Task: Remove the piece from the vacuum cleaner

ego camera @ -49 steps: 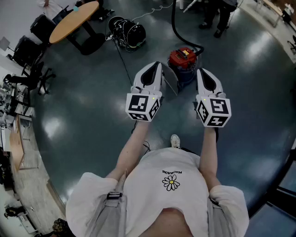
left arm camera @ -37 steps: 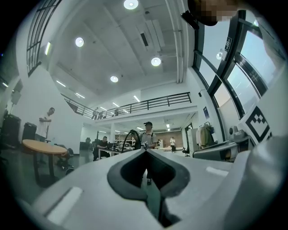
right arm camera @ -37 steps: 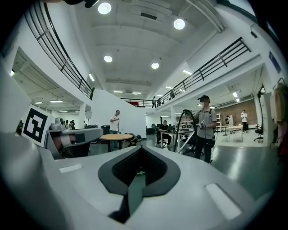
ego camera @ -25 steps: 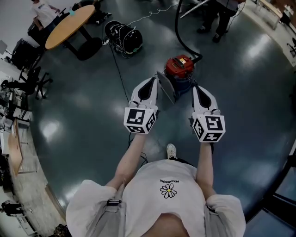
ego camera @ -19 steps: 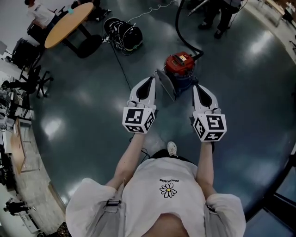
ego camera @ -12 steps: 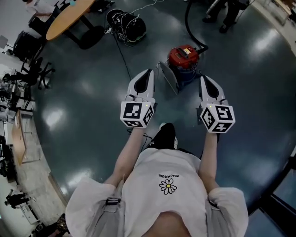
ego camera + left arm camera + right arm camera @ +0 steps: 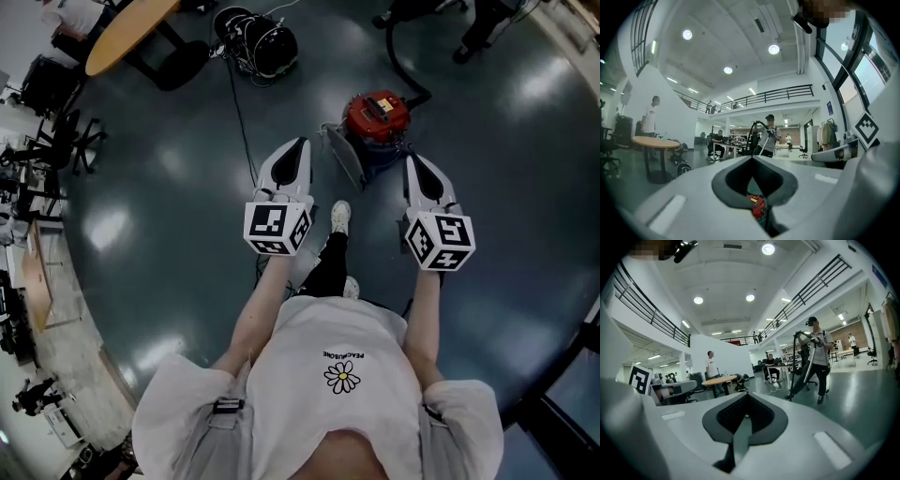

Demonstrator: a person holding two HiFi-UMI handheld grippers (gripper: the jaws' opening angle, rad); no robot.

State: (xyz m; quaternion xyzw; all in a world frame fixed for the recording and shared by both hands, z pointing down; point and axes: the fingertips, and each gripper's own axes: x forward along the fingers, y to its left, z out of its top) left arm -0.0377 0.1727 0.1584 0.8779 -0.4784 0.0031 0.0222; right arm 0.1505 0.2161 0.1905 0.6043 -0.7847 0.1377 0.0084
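Observation:
The vacuum cleaner (image 7: 377,114) stands on the dark floor ahead, with a red lid and a blue body. A black hose (image 7: 403,70) runs from it toward the top. A flat grey piece (image 7: 339,156) leans on its left side. My left gripper (image 7: 300,142) is held out just left of that piece, apart from it, jaws shut and empty. My right gripper (image 7: 411,157) hangs just right of the vacuum's body, also shut and empty. In the left gripper view a sliver of the red vacuum cleaner (image 7: 757,205) shows through the slit of the left gripper (image 7: 761,216).
My white shoe (image 7: 340,216) is stepped forward between the grippers. A thin cable (image 7: 239,112) crosses the floor toward a black round device (image 7: 255,45). A round wooden table (image 7: 127,36) and office chairs (image 7: 56,141) stand at far left. A person (image 7: 811,362) holds the hose's wand.
I have walked closer to the vacuum cleaner; it now lies between the two gripper tips. One foot has swung forward. Both grippers stay shut.

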